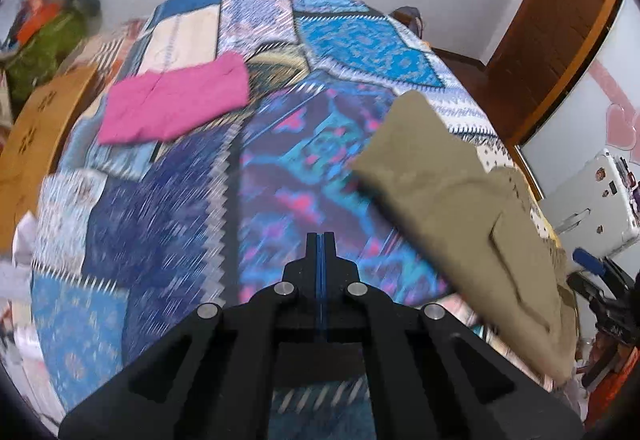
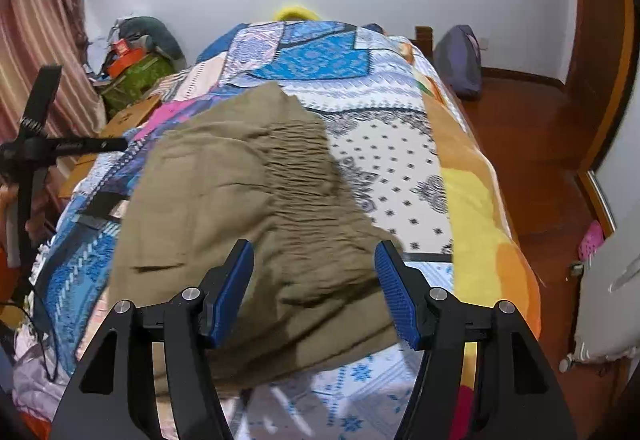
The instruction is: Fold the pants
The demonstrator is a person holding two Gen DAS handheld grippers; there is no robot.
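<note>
Olive-brown pants [image 2: 248, 208] lie folded over on a patterned bedspread [image 2: 400, 148], elastic waistband toward the right. My right gripper [image 2: 316, 280] is open, its blue pads [image 2: 394, 288] spread above the near part of the pants, holding nothing. In the left wrist view the same pants [image 1: 460, 200] lie at the right on the bedspread [image 1: 160, 240]. My left gripper [image 1: 320, 240] is shut with nothing between its fingers, over the bedspread to the left of the pants. That view is motion-blurred.
A folded pink garment [image 1: 176, 104] lies farther up the bed on the left. A wooden stool [image 1: 36, 128] and a pile of bags [image 2: 136, 56] stand left of the bed. A black stand [image 2: 36, 144] is at the left. Wooden floor [image 2: 532, 144] lies to the right.
</note>
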